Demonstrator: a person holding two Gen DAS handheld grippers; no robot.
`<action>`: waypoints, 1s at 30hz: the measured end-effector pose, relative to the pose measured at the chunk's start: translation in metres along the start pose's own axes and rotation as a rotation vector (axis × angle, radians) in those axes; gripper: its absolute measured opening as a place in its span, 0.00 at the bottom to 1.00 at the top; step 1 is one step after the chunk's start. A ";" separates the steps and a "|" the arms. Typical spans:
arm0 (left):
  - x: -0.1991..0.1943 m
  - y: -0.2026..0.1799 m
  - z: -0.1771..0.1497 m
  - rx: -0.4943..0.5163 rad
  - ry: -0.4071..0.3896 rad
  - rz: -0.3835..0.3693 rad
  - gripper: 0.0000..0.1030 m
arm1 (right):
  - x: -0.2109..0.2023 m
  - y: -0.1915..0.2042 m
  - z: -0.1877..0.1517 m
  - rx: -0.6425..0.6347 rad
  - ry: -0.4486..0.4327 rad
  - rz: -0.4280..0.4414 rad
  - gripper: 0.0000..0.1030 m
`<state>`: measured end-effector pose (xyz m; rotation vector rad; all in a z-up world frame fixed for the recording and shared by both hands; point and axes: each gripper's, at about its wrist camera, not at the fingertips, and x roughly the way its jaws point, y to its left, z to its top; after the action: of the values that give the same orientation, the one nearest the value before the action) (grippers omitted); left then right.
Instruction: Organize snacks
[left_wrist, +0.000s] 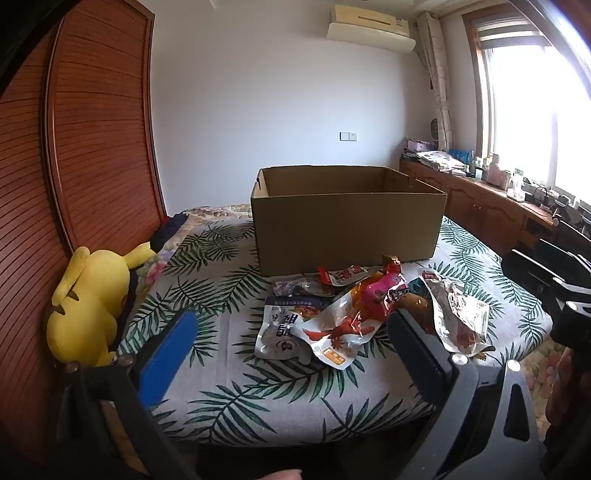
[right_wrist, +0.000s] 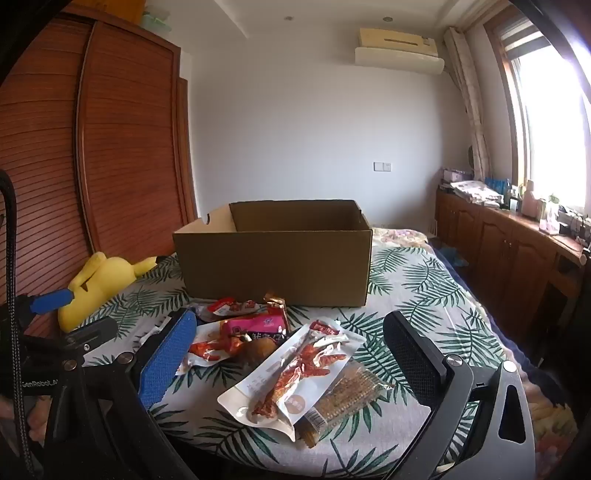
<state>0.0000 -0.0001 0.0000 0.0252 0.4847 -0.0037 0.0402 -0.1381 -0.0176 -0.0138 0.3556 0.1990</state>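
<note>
While both grippers hover above the near edge of the bed, the snacks lie in a loose pile just in front of the cardboard box (left_wrist: 349, 225), which stands open on the leaf-print cover (left_wrist: 229, 398).

The left gripper (left_wrist: 291, 354) has its fingers spread wide, and nothing is between them. Its blue pad (left_wrist: 168, 356) is on the side away from the pile, and its black finger (left_wrist: 417, 354) is near the front edge of the pile, but I cannot tell if it touches a packet.

The right gripper (right_wrist: 291, 358) also has its fingers spread wide and holds nothing. Seen from its camera, the white packet with red pieces (right_wrist: 291, 373) lies between the blue pad (right_wrist: 166, 358) and the black finger (right_wrist: 413, 358), below them on the cover.

Closest to the box lies a small red and white packet (left_wrist: 345, 275), just beside its front wall. A pink packet (left_wrist: 382, 295) lies on top of the pile, a little further from the box. A white and orange packet (left_wrist: 332, 339) and a grey packet (left_wrist: 277, 328) lie in front of it, further from the box. A clear packet of biscuits (right_wrist: 343, 402) lies partly under the white packet with red pieces, at the point of the pile furthest from the box.

A yellow plush toy (left_wrist: 88, 302) lies to the left of the box, against the wooden wardrobe (left_wrist: 96, 140).
</note>
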 end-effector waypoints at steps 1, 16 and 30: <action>0.000 0.000 0.000 0.000 0.000 -0.003 1.00 | 0.000 0.000 0.000 -0.005 0.006 0.000 1.00; -0.004 0.003 0.005 -0.002 -0.007 -0.004 1.00 | 0.001 -0.004 -0.001 0.006 -0.002 -0.003 1.00; -0.010 0.006 0.011 -0.005 -0.027 0.000 1.00 | -0.004 -0.006 -0.001 0.012 -0.004 -0.015 1.00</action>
<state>-0.0034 0.0058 0.0143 0.0199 0.4579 -0.0031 0.0374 -0.1446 -0.0173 -0.0038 0.3529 0.1819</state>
